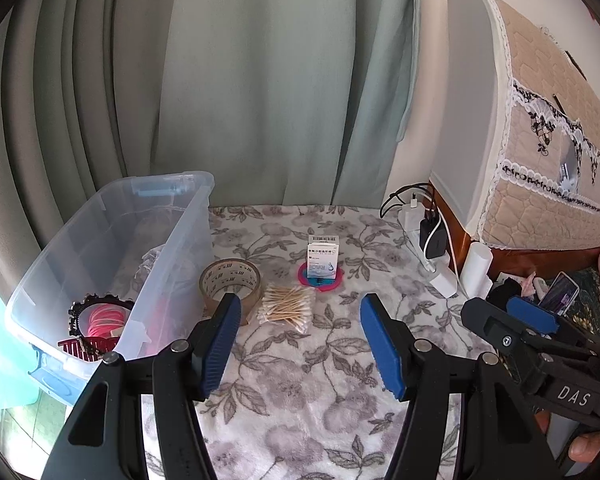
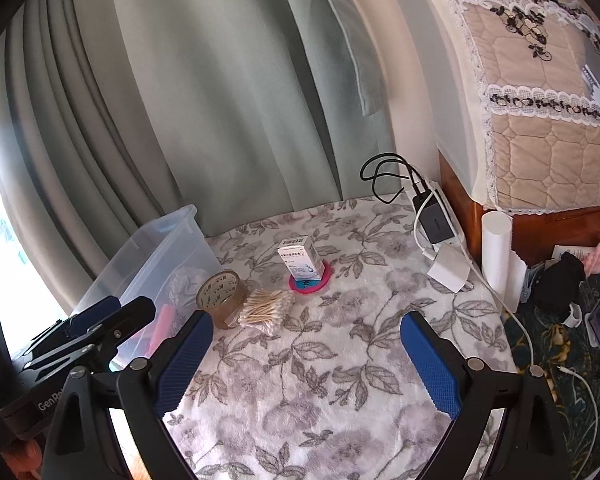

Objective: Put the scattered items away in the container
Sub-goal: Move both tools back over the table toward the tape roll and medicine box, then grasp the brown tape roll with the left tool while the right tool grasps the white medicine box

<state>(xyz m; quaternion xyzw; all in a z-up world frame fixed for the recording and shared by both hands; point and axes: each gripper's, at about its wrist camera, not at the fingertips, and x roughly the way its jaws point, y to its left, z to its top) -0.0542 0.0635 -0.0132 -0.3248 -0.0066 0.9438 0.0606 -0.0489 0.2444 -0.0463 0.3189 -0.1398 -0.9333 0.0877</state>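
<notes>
Step in hand, as I judge it: approach, nothing grasped. My left gripper [image 1: 296, 344] stands released, jaws parted over bare floral cloth [image 1: 300, 400]. My right gripper [image 2: 306, 364] is likewise released, jaws wide and empty.

Just beyond my left fingertips lie the brown roll of packing tape [image 1: 229, 282] and, touching it, the bag of wooden cotton swabs [image 1: 286, 307]. Further ahead, a small white medicine box [image 1: 321, 258] stands upright on a pink round disc [image 1: 320, 280].

Next move calls for closing on one item squarely.

Left of my tongs, the clear plastic bin [image 1: 112, 264] holds a dark red comb [image 1: 86, 347], a pink coiled item and crumpled clear plastic.
</notes>
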